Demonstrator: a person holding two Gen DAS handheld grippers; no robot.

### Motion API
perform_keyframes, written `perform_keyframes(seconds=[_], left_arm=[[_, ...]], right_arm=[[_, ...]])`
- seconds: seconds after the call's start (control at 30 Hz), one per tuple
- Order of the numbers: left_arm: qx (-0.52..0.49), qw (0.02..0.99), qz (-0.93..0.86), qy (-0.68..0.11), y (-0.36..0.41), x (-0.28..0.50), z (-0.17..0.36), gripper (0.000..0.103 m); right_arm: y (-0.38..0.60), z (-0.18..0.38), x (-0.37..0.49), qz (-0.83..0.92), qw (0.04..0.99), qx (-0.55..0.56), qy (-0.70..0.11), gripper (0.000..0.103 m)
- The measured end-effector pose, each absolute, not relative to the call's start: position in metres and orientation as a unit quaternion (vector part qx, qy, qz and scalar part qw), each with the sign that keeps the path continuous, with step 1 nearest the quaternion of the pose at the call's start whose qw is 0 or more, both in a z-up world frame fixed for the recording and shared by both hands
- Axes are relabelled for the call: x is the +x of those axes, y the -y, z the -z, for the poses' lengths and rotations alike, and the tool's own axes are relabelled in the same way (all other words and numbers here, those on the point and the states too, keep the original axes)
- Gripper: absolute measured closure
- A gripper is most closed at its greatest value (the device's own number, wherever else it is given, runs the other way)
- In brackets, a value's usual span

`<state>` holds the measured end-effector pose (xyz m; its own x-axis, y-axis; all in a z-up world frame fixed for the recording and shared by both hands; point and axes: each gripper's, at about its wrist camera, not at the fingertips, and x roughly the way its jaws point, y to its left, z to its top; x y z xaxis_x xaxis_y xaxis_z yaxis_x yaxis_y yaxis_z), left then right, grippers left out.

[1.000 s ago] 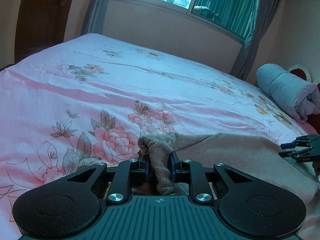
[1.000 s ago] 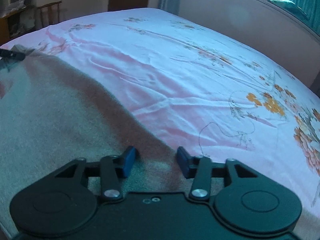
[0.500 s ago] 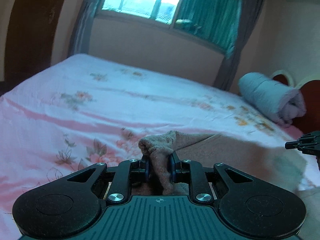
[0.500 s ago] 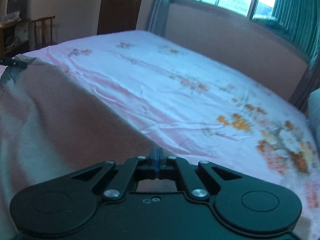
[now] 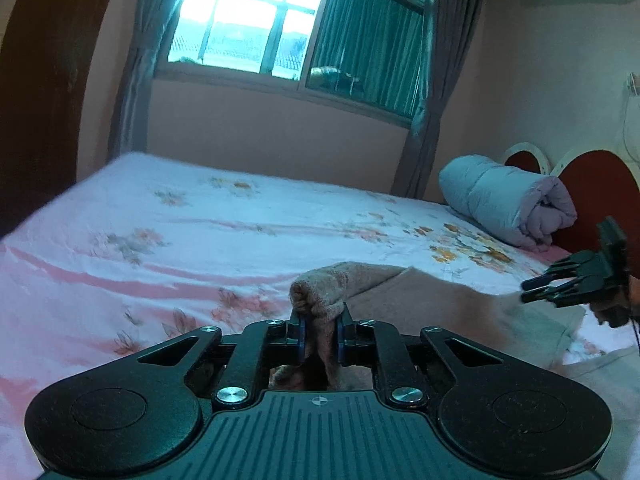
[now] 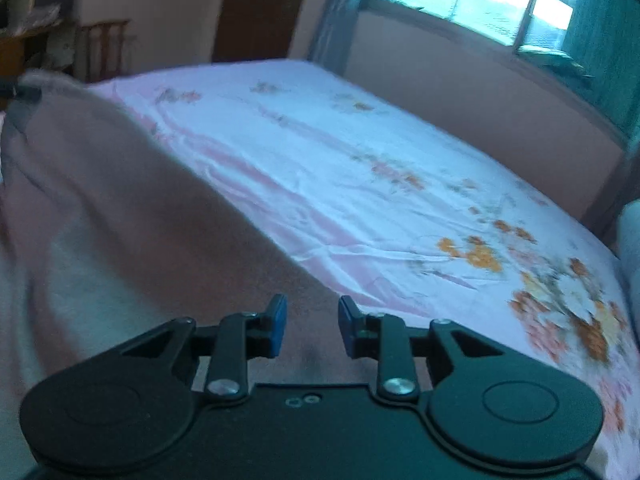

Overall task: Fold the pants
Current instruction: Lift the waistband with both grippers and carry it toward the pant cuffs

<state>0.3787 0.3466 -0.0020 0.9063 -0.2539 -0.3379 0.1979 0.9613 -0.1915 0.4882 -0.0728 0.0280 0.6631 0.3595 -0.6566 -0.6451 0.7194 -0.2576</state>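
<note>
Fleecy, limp pants (image 5: 420, 292) bunch between the closing left gripper (image 5: 320, 334), best held at corners; right gripper (image 6: 312, 326) jaws are opening, pinching nothing

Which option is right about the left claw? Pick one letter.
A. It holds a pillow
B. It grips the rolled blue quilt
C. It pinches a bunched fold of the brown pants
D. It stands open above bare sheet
C: in the left wrist view the left claw has a bunched fold of the brown pants pressed between its blue pads.
</note>
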Motion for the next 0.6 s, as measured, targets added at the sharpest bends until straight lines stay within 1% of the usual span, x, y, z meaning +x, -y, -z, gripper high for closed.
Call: perform_keyframes(seconds=[0.07,0.13,0.2,0.23,0.27,0.3,0.33,0.37,0.43,0.5,0.53,0.57,0.6], left_arm=[[-0.073,0.975,0.115,-0.173,-0.349,0.373,0.002,0.090],[-0.065,0.976,0.117,-0.169,-0.350,0.369,0.003,0.090],[-0.056,0.976,0.121,-0.171,-0.349,0.367,0.005,0.090],[-0.053,0.976,0.120,-0.172,-0.349,0.367,0.006,0.090],[-0.052,0.976,0.121,-0.171,-0.349,0.367,0.007,0.090],[-0.055,0.976,0.124,-0.169,-0.350,0.367,0.007,0.090],[-0.056,0.976,0.126,-0.169,-0.352,0.368,0.007,0.090],[-0.057,0.976,0.126,-0.169,-0.352,0.368,0.008,0.090],[-0.057,0.976,0.126,-0.171,-0.352,0.370,0.009,0.090],[-0.052,0.975,0.127,-0.177,-0.350,0.374,0.011,0.090],[-0.052,0.974,0.125,-0.180,-0.349,0.376,0.012,0.090],[-0.051,0.974,0.122,-0.185,-0.348,0.380,0.013,0.090],[-0.051,0.974,0.113,-0.191,-0.348,0.385,0.014,0.090]], right_arm=[[0.068,-0.015,0.501,-0.296,0.870,-0.261,-0.295,0.084],[0.062,-0.007,0.509,-0.312,0.859,-0.292,-0.282,0.081],[0.058,-0.002,0.511,-0.322,0.849,-0.329,-0.260,0.066],[0.058,-0.001,0.510,-0.329,0.845,-0.342,-0.248,0.052],[0.058,0.000,0.510,-0.345,0.838,-0.348,-0.239,0.047],[0.058,0.000,0.512,-0.361,0.831,-0.349,-0.240,0.048],[0.058,0.001,0.517,-0.376,0.822,-0.345,-0.253,0.050],[0.057,0.003,0.524,-0.396,0.809,-0.336,-0.276,0.055],[0.052,0.011,0.538,-0.408,0.788,-0.342,-0.309,0.060],[0.046,0.021,0.549,-0.412,0.770,-0.347,-0.341,0.068],[0.044,0.026,0.552,-0.411,0.764,-0.348,-0.355,0.097],[0.043,0.029,0.554,-0.406,0.761,-0.349,-0.364,0.103],[0.044,0.028,0.553,-0.404,0.763,-0.343,-0.370,0.103]])
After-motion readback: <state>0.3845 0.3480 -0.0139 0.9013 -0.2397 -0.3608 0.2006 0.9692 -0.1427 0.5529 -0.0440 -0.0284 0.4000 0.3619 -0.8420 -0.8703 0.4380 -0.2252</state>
